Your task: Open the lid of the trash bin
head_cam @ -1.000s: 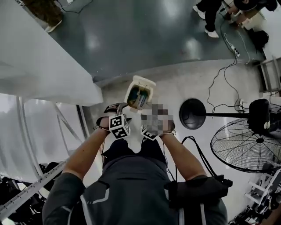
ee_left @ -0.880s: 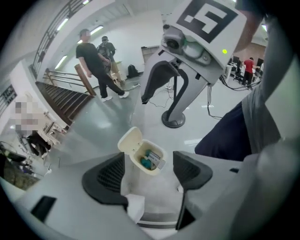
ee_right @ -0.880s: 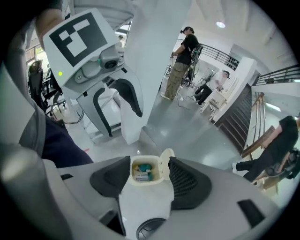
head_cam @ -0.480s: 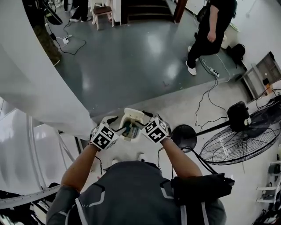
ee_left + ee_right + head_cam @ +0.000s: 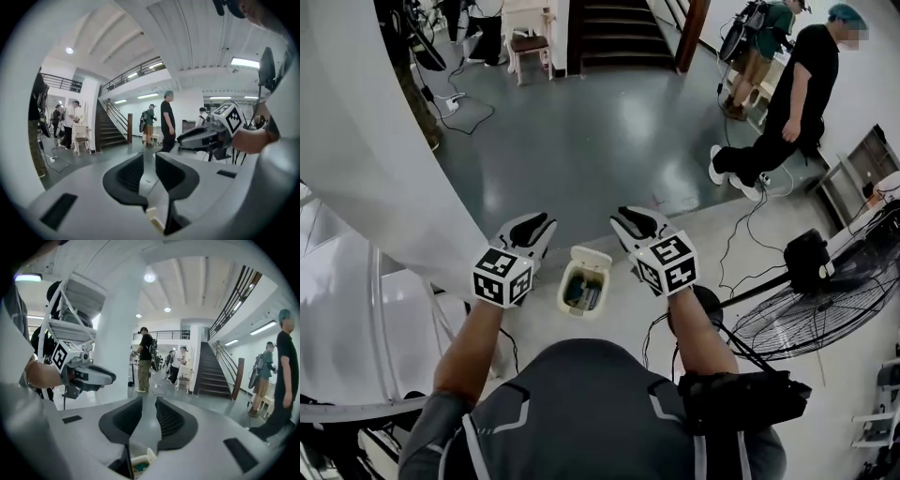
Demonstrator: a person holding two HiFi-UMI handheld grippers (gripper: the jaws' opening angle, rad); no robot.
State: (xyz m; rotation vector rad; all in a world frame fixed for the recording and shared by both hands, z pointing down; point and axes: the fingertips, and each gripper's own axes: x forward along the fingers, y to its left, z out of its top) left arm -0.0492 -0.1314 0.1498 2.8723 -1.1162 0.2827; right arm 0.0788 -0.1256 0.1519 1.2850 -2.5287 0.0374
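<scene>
Glossy grey floor (image 5: 609, 131), staircase (image 5: 617, 42) (dark, perhaps wooden)

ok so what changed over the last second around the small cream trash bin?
Both grippers came up and away from the small cream plastic trash bin. The left gripper and right gripper were down close beside it; now they are raised and spread to either side above it. Both sets of jaws are closing, with nothing between them. Unchanged: the bin sits in the same spot, its lid flipped open.

The trash bin (image 5: 584, 281) is cream (teal inside); the floor (image 5: 623, 302), pale grey.
</scene>
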